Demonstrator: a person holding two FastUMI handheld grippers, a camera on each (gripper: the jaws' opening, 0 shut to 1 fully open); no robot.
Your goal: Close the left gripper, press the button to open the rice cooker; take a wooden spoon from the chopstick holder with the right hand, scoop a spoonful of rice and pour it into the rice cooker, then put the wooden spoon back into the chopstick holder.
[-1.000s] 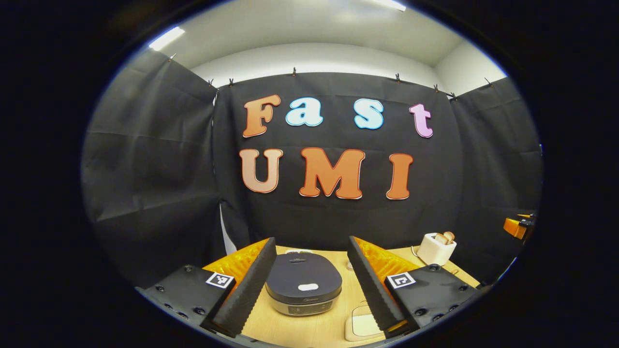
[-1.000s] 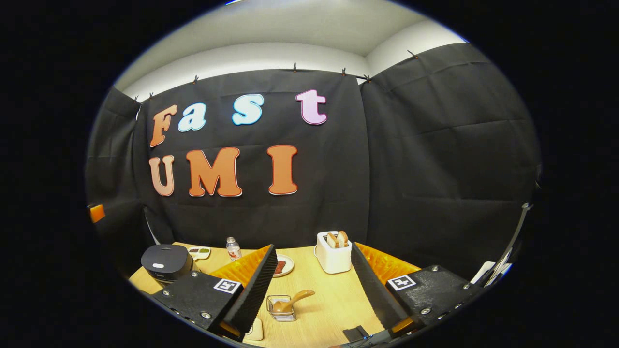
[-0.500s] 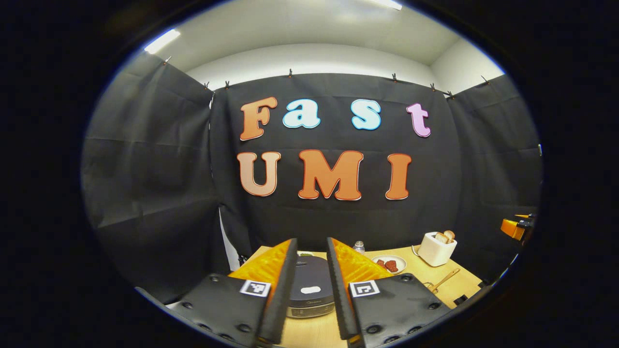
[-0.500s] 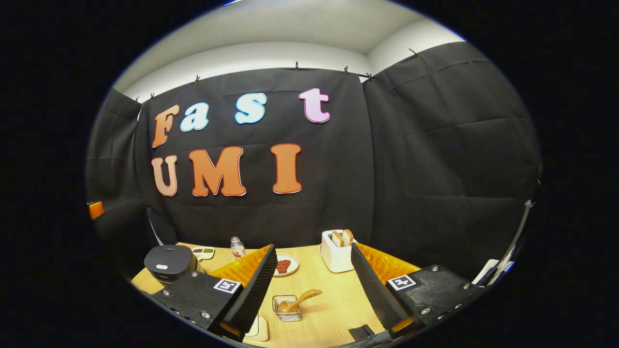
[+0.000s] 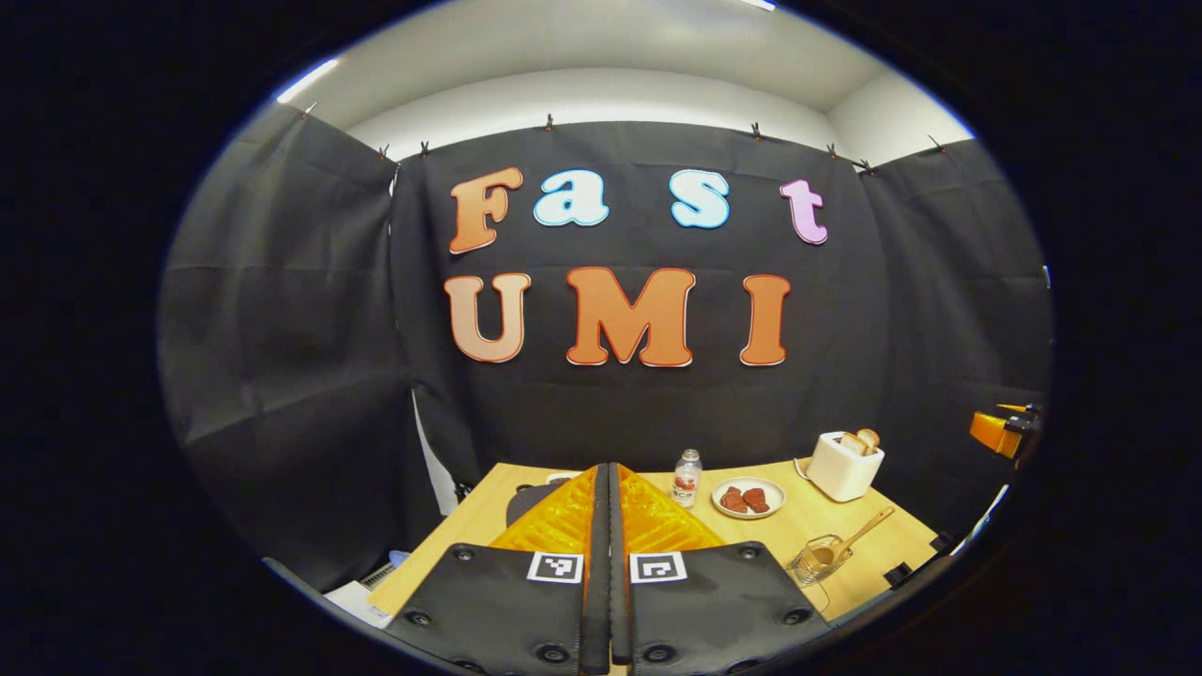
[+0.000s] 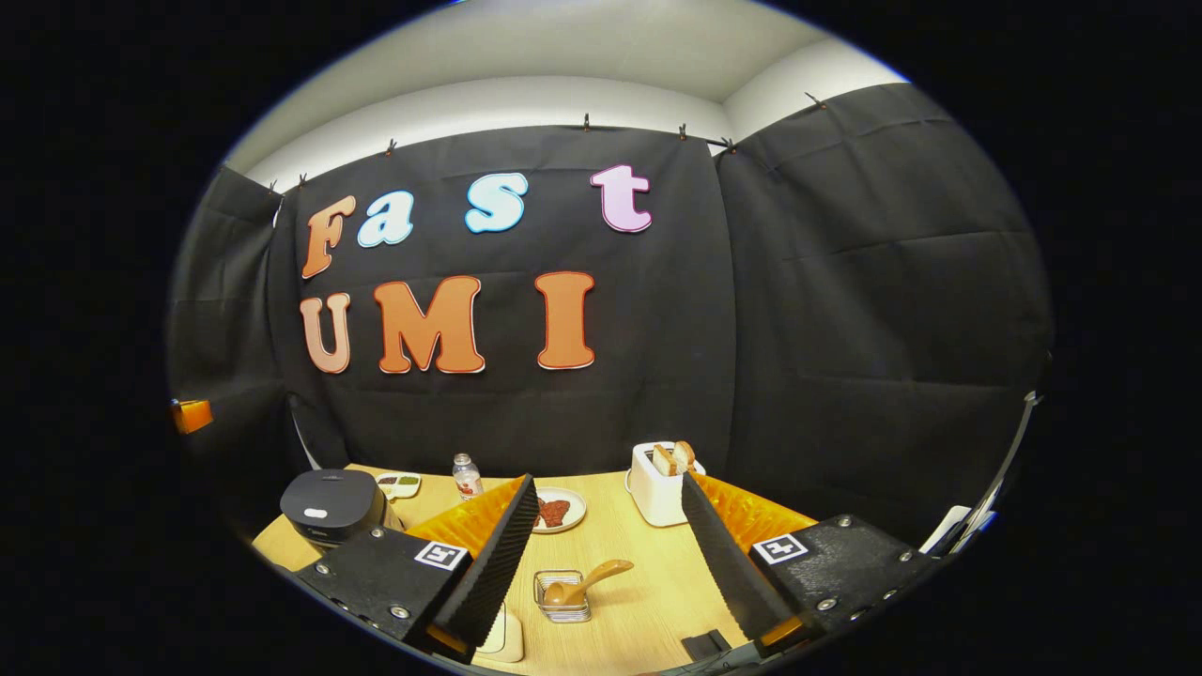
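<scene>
My left gripper is shut, its two fingers pressed together with nothing between them. It hovers over the table and hides most of the dark rice cooker. In the right gripper view the rice cooker stands at the table's left end with its lid down. A wire chopstick holder holds a wooden spoon whose handle leans to the right. My right gripper is open and empty, above and short of the holder. In the left gripper view the holder and spoon sit at the right.
A white toaster with bread, a plate of red pieces, a small bottle and a small dish line the back of the wooden table. A cream square container lies at the near edge, partly behind a finger.
My left gripper's fingers went from wide open to fully shut, and its view lifted, so the cooker slid behind them. The right gripper barely drifted and stayed open.
</scene>
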